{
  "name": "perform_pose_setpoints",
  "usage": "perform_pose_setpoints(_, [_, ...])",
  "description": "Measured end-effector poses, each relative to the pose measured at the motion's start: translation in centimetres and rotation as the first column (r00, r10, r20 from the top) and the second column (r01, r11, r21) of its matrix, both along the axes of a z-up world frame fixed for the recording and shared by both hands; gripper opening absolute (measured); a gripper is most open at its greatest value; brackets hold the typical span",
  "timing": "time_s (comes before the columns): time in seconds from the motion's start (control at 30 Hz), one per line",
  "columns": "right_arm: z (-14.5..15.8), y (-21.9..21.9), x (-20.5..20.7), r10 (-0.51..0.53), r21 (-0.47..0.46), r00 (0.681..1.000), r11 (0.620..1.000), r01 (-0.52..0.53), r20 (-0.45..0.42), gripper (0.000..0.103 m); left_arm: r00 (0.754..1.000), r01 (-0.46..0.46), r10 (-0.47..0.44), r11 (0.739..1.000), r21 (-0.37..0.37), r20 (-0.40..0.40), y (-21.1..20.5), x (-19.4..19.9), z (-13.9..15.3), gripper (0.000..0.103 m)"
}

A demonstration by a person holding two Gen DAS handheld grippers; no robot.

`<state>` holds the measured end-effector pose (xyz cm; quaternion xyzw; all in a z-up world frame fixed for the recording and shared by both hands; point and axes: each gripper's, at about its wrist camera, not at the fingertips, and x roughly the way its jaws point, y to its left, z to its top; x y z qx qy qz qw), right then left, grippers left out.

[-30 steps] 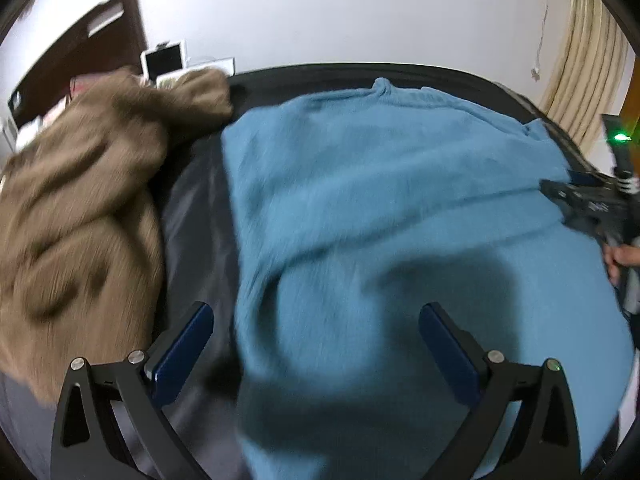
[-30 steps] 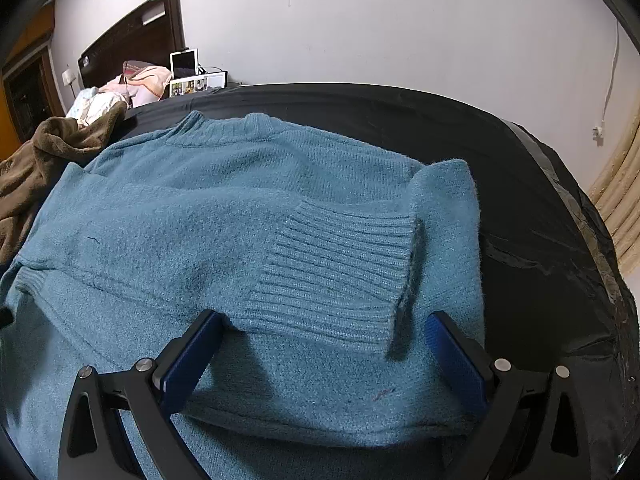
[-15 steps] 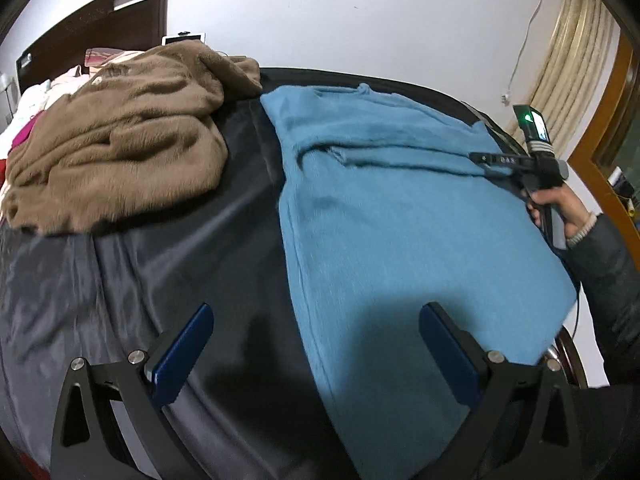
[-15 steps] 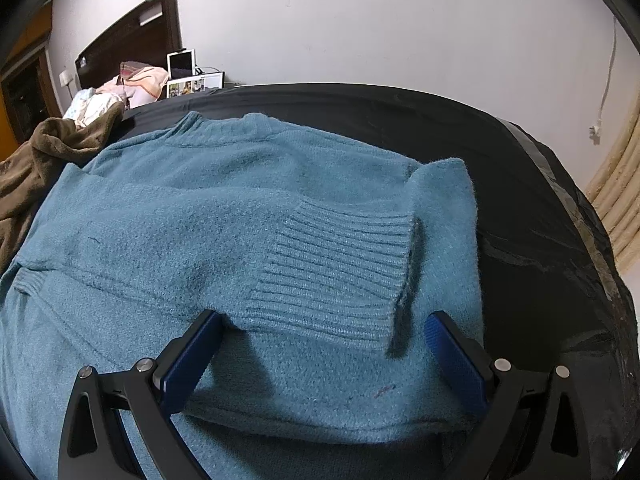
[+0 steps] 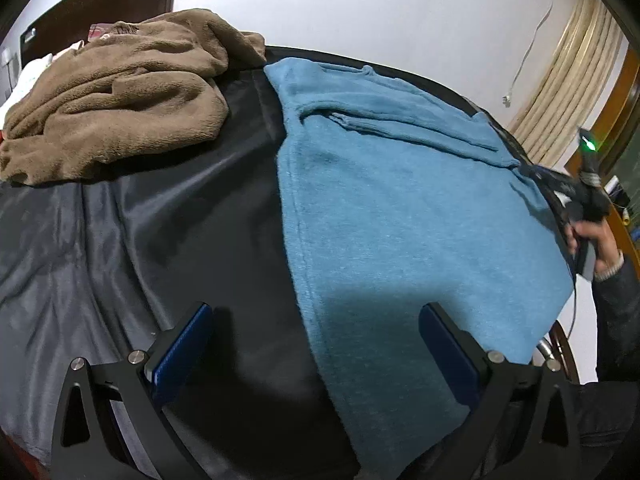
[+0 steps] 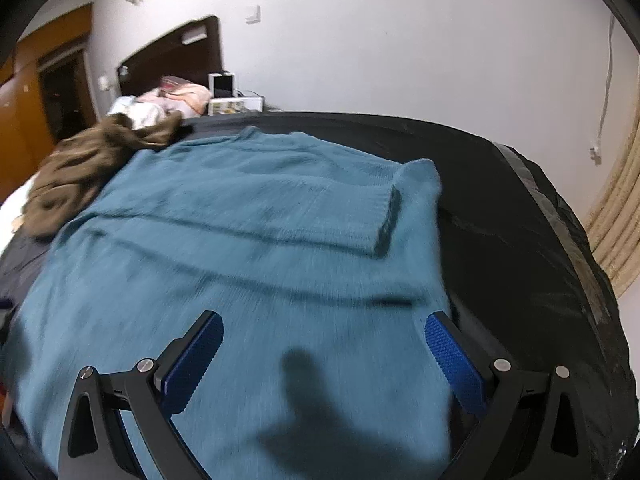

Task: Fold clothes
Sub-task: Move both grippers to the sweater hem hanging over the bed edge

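A blue knitted sweater [image 5: 400,208] lies flat on the dark cover of the bed, both sleeves folded across its chest. Its ribbed cuff [image 6: 386,216] ends near the right shoulder. My left gripper [image 5: 316,344] hovers open over the sweater's lower left edge, one finger above the dark cover, the other above the knit. My right gripper [image 6: 324,354] is open above the sweater's [image 6: 240,260] lower part, nothing between its fingers. In the left wrist view the right gripper [image 5: 560,184] shows at the sweater's right edge, held by a hand [image 5: 596,240].
A crumpled brown fleece garment [image 5: 116,104] lies left of the sweater. The dark bed cover [image 5: 160,220] shows bare between them and at the right side [image 6: 520,240]. A headboard, pillows and a white box [image 6: 224,94] stand at the far end. Curtains [image 5: 568,80] hang at the right.
Both grippers have pulled back and risen from the sweater. The left view has swung left, showing more dark cover. The right gripper has left the cuff, which now lies farther off.
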<state>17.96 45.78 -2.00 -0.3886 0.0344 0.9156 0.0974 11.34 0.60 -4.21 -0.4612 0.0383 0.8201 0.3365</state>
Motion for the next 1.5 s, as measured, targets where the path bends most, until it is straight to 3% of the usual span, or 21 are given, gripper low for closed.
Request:
perform_pose_setpoints(0.23, [-0.3, -0.3, 8.2, -0.011, -0.028, 1.000, 1.000, 0.010, -0.024, 0.103, 1.000, -0.006, 0.005, 1.000, 0.022, 0.004, 0.2, 0.5, 0.0, 0.103])
perform_pose_setpoints(0.53, [-1.9, -1.2, 16.4, 0.039, -0.127, 0.998, 0.991, -0.044, -0.040, 0.102, 0.998, 0.064, -0.062, 0.995, 0.080, -0.025, -0.8, 3.0, 1.6, 0.103])
perform_pose_setpoints(0.67, [-2.8, -1.6, 19.3, 0.063, -0.172, 0.998, 0.983, -0.066, -0.024, 0.096, 0.994, 0.103, -0.100, 0.992, 0.077, -0.053, -1.3, 4.7, 2.2, 0.103])
perform_pose_setpoints(0.77, [-3.3, -2.1, 20.4, 0.066, -0.167, 0.998, 0.984, -0.069, -0.020, 0.088, 0.991, 0.123, -0.120, 0.991, 0.053, -0.067, -1.8, 6.3, 2.3, 0.103])
perform_pose_setpoints(1.03, [-4.8, -2.4, 21.9, 0.107, -0.280, 0.994, 0.955, -0.103, 0.000, 0.065, 0.980, 0.193, -0.190, 0.980, 0.053, -0.068, -3.6, 9.4, 1.7, 0.103])
perform_pose_setpoints(1.3, [-7.5, -1.6, 21.6, 0.093, -0.373, 0.995, 0.925, -0.071, 0.042, 0.065, 0.976, 0.216, -0.218, 0.973, 0.081, 0.019, -4.5, 9.3, -1.3, 0.103])
perform_pose_setpoints(1.5, [-8.8, -1.6, 20.4, 0.118, -0.415, 0.992, 0.906, -0.086, 0.052, 0.065, 0.971, 0.205, -0.219, 0.968, 0.145, 0.091, -4.4, 8.2, -3.0, 0.103])
